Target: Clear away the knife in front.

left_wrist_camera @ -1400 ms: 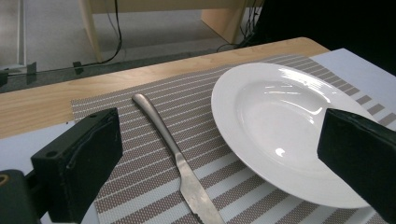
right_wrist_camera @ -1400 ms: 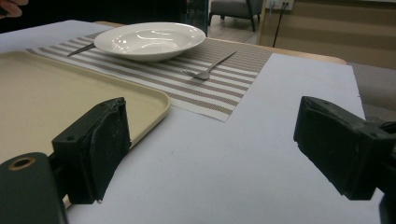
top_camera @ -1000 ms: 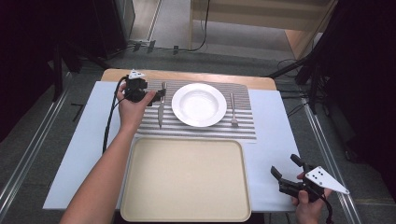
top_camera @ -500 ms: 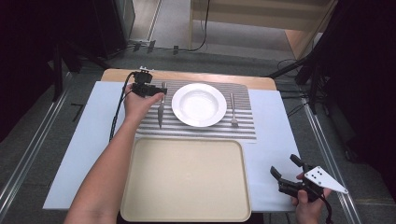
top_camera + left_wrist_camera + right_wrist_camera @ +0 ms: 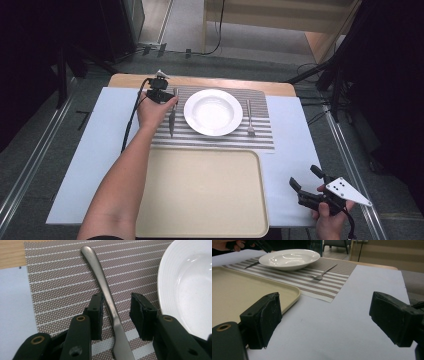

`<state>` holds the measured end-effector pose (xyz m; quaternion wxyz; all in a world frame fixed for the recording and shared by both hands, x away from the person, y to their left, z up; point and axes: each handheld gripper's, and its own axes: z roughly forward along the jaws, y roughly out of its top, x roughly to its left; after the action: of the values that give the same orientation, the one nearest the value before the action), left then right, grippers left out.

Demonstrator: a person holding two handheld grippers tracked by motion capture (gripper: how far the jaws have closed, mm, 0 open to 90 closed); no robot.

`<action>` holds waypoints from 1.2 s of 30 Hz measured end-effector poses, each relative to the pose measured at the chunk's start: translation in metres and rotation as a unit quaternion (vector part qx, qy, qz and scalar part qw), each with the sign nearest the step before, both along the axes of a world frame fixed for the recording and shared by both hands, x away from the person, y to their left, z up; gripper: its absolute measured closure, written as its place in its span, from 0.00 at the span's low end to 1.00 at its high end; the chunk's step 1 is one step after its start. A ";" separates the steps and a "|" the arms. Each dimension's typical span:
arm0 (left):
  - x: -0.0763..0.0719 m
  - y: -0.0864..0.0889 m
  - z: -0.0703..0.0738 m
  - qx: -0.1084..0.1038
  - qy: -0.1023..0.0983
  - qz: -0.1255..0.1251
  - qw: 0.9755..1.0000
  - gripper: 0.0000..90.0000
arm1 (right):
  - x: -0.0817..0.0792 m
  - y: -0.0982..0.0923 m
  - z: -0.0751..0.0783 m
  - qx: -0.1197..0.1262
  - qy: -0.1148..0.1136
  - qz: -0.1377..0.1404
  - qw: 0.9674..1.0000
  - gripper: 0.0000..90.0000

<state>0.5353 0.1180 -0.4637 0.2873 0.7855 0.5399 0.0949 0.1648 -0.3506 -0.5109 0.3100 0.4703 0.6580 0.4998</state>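
At the upper left of the high view, the left gripper (image 5: 167,98) sits over a knife (image 5: 172,116) lying on the striped mat (image 5: 260,137), just left of the white plate (image 5: 213,112). Its jaws have just been closing with the knife handle between them; one pad touches it, the other is still apart. At the lower right, the right gripper (image 5: 306,181) is spread wide, holding nothing

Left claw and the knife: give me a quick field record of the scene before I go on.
left claw: straddles the knife handle, jaws just been closing, one pad at the handle, other apart
knife: flat on striped placemat, left of white plate
fork: on placemat, right of plate
tray: beige, bare, nearer the person
right claw: open, over the pale blue sheet
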 end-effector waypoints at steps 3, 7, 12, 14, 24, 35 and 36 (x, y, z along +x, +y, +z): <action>0.003 -0.006 -0.002 0.017 0.020 0.002 1.000 0.72 | 0.000 0.000 0.000 0.000 0.001 0.001 1.000 0.11; 0.005 -0.010 -0.007 0.031 0.036 0.010 0.999 0.75 | 0.000 0.000 -0.001 0.000 0.001 0.002 1.000 0.11; 0.006 -0.014 -0.014 0.051 0.046 0.005 0.998 0.80 | 0.001 0.000 -0.001 0.001 0.002 0.000 1.000 0.11; 0.007 -0.014 -0.013 0.057 0.046 0.006 0.997 0.81 | 0.002 0.000 -0.001 0.001 0.002 0.000 1.000 0.11; 0.002 -0.009 -0.008 0.087 0.072 -0.006 0.994 0.88 | 0.003 0.000 -0.002 -0.002 0.004 0.001 1.000 0.11; -0.014 0.005 -0.003 0.112 0.149 -0.067 0.980 0.88 | 0.004 0.001 -0.002 -0.005 0.009 0.000 1.000 0.11; -0.013 0.006 -0.004 0.110 0.150 -0.065 0.980 0.87 | 0.005 0.001 -0.002 -0.006 0.009 0.000 1.000 0.11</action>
<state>0.5218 0.1236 -0.4675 0.1203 0.8509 0.5110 0.0165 0.1694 -0.3494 -0.5133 0.3072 0.4725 0.6639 0.4915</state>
